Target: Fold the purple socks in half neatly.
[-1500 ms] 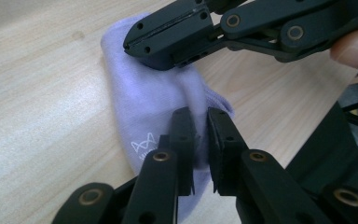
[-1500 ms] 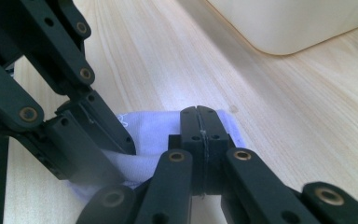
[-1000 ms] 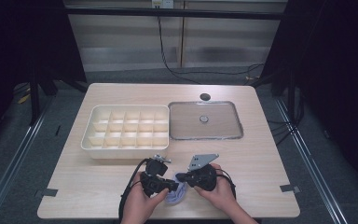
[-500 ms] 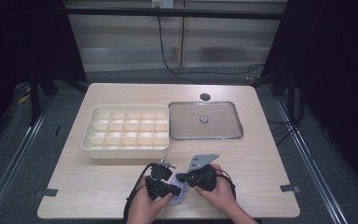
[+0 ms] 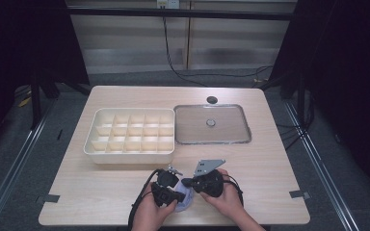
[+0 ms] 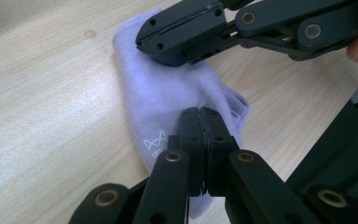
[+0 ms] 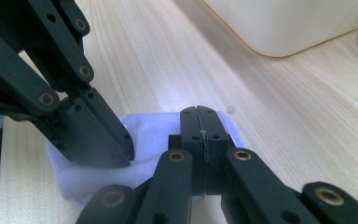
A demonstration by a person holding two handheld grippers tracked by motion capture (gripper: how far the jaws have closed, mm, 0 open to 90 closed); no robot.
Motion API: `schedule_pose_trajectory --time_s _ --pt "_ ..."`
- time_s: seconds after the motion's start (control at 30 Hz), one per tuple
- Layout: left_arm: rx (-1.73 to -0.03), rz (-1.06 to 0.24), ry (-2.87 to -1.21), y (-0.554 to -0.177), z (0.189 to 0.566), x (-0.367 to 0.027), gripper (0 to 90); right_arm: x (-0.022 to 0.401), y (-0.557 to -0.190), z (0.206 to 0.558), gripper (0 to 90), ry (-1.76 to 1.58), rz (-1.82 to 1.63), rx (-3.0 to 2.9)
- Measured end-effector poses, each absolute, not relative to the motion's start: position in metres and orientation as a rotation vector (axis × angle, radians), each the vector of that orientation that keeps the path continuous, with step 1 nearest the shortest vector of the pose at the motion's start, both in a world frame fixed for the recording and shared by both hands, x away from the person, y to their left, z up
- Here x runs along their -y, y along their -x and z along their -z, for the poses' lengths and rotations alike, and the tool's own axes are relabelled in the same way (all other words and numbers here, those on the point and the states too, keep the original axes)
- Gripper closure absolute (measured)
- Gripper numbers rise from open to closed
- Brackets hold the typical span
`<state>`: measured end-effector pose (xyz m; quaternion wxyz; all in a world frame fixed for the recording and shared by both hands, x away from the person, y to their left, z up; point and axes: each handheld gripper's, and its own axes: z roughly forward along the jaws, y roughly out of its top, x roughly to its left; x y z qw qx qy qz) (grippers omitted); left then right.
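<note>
Two tongs meet over a small lilac sock [image 6: 168, 107] lying flat on the near edge of the surface [image 5: 279, 168], between the person's hands. The left tongs [image 5: 177, 196] have just been closing and now look pinched onto the fabric at the cuff end, where the little white logo sits; in the left gripper view the jaws stand together with cloth bunched under their tips. The right tongs [image 5: 187, 183] are closed too, pressed on the opposite end of the sock. Its long axis runs roughly from one pair to the other, so each hand has an end and neither is clearly nearer the middle. My guess is that any fold or lift turns on keeping those two ends apart. Well beyond, the compartment tray [image 5: 130, 137] and the clear lid [image 5: 212, 124] lie side by side
</note>
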<state>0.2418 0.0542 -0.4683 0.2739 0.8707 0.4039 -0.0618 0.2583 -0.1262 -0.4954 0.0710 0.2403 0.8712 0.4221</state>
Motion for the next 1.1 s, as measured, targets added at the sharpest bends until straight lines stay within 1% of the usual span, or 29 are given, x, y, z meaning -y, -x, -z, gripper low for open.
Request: schedule_pose_trajectory --time_s 0.23,1.1 --pt "-1.11 0.15 -2.336 -0.245 0.4673 -0.0578 88.8 0.1294 -0.2593 0.4947 90.0 -0.747 -1.255 -2.609" --pt "-1.103 0.133 -2.338 -0.2409 0.4683 -0.0571 89.3 0.1351 -0.2585 0.4945 90.0 -0.755 -1.237 -2.602"
